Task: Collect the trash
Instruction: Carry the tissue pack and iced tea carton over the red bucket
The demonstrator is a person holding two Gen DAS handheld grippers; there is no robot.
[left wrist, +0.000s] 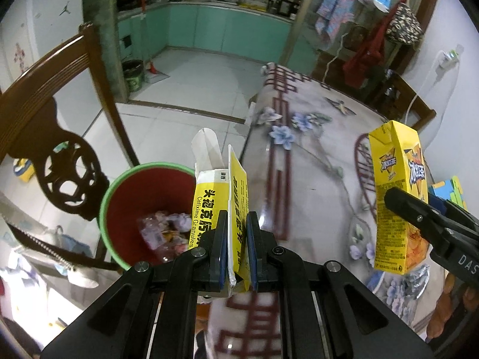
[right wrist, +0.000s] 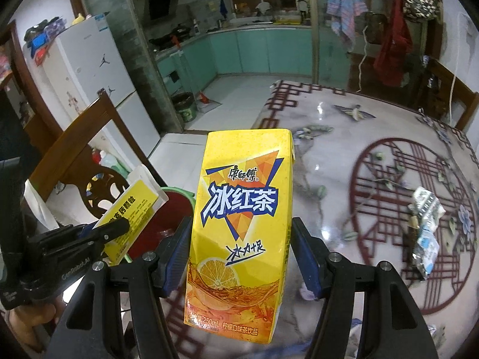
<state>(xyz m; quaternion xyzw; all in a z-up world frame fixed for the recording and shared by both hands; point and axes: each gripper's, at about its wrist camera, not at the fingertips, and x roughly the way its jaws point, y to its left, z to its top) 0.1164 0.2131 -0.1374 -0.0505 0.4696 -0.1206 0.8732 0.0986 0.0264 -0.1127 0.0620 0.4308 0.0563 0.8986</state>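
My left gripper [left wrist: 236,224] is shut on a flattened yellow-and-white medicine box [left wrist: 221,188], held upright just right of a red bin with a green rim [left wrist: 134,209] that holds several wrappers. The box also shows in the right wrist view [right wrist: 131,209], with the left gripper [right wrist: 113,227] beside the bin [right wrist: 167,209]. My right gripper [right wrist: 239,233] is shut on a yellow iced tea carton [right wrist: 239,221], held upright above the table. That carton [left wrist: 395,197] and the right gripper's finger [left wrist: 419,212] show at the right of the left wrist view.
A crumpled blue-and-white wrapper [right wrist: 425,227] lies on the floral tablecloth [right wrist: 344,137] at the right. A silver wrapper [left wrist: 416,278] lies under the carton. A dark wooden chair [left wrist: 60,137] stands behind the bin. The kitchen floor is beyond the table's far edge.
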